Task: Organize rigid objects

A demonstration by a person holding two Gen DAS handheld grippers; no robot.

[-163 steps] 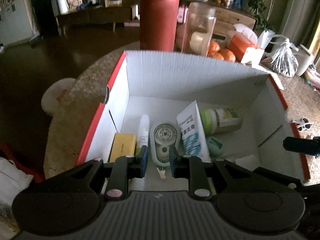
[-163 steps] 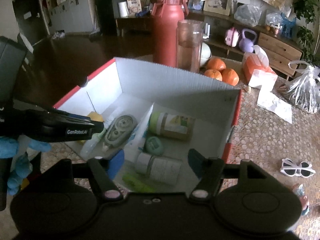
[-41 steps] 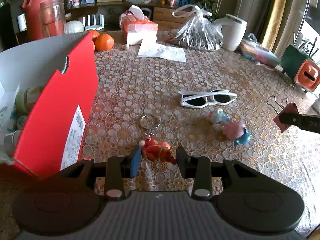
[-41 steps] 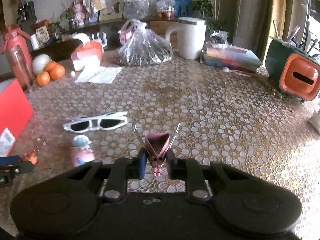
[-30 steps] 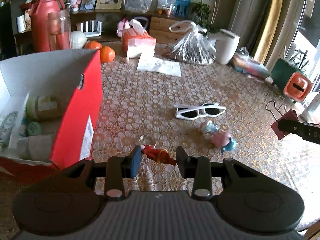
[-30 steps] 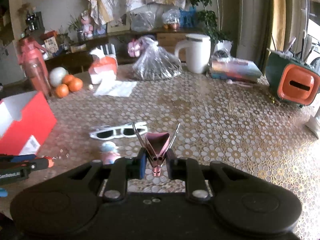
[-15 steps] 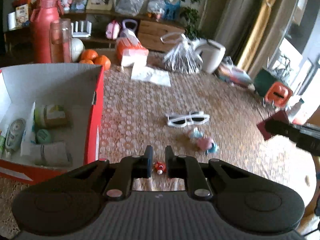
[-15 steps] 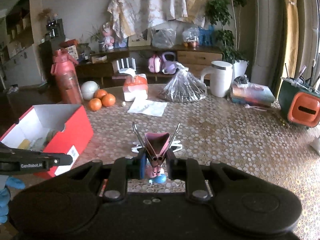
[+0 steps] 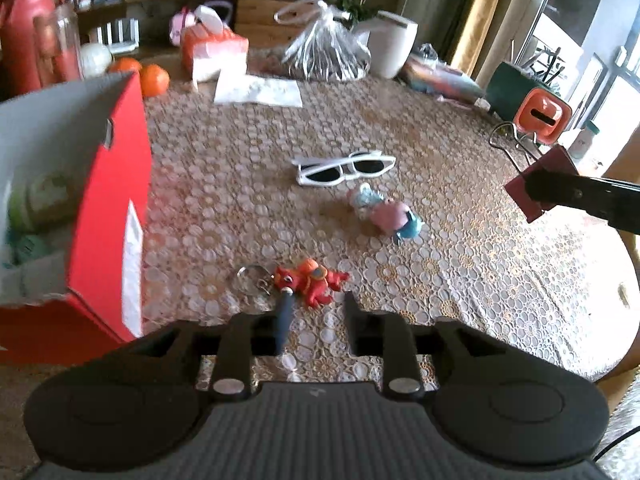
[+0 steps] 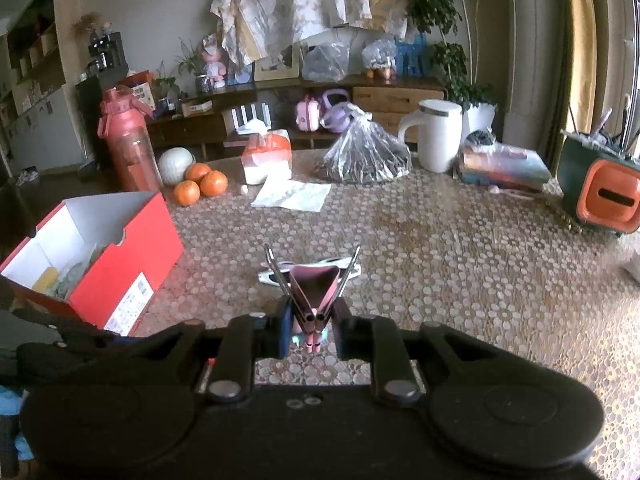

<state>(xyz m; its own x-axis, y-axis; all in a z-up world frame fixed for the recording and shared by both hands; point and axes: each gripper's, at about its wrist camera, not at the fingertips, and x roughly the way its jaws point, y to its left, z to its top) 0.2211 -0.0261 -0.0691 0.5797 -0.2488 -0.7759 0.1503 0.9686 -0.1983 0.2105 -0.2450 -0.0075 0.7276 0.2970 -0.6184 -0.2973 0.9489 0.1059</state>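
The left gripper (image 9: 316,314) angles down over the table (image 9: 460,280), jaws just reopened, empty, above one red keychain (image 9: 310,280). The right gripper (image 10: 310,330) pinches one pink binder clip (image 10: 314,290). One red box (image 10: 132,264) sits left.

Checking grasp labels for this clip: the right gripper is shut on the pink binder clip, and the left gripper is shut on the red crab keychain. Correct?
Not quite. In the left wrist view the left gripper is open; the red crab keychain lies on the table beyond its fingertips. The right gripper is indeed shut on the pink binder clip.
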